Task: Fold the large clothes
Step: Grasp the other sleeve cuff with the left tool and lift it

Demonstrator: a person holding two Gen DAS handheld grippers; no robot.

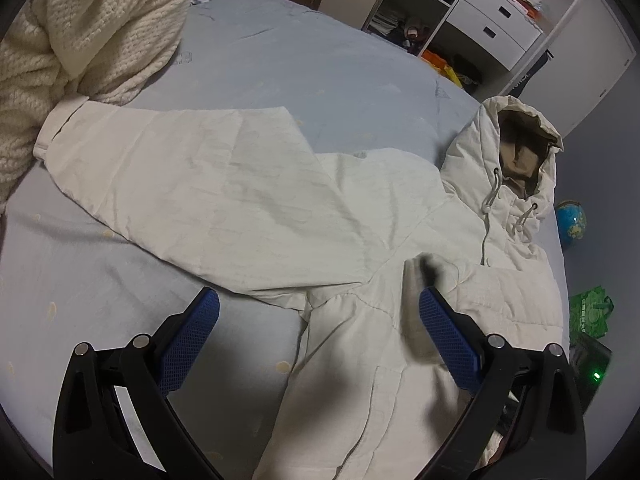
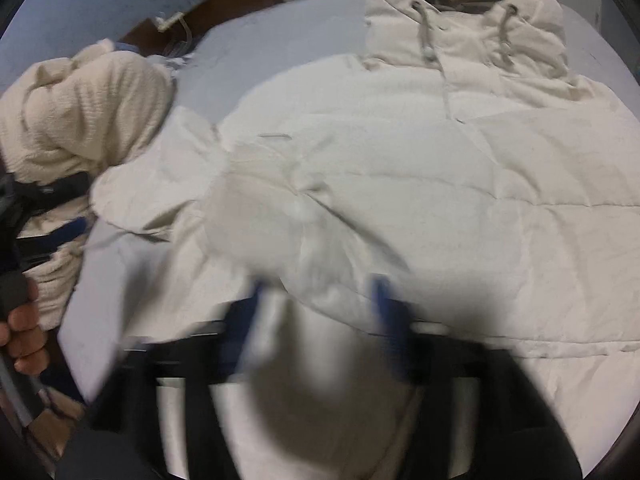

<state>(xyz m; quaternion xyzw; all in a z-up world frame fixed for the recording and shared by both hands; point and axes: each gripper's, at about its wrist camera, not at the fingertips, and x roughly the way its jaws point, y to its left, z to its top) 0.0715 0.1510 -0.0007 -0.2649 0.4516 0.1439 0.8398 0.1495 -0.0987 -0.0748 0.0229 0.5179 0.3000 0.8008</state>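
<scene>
Lying flat on the bed point(image 1: 280, 60), the big cream jacket point(image 1: 280, 208) has one sleeve point(image 1: 160, 172) stretched out to the left, and its cuff reaches a fluffy cream blanket point(image 1: 80, 32) heaped at the far left. The sheet of the bed is pale blue. The left gripper point(image 1: 320, 320) hangs over the armpit of the jacket with the jaws wide and nothing between the blue pads point(image 1: 192, 336). To the right, the hood point(image 1: 516, 152) with its two drawstrings lies at the far edge of the bed. The right gripper point(image 2: 320, 312) is blurred and low over the quilted body of the jacket; its jaws stand apart with a fold of fabric between them, not pressed. A white drawer unit point(image 1: 492, 24) stands far right.
</scene>
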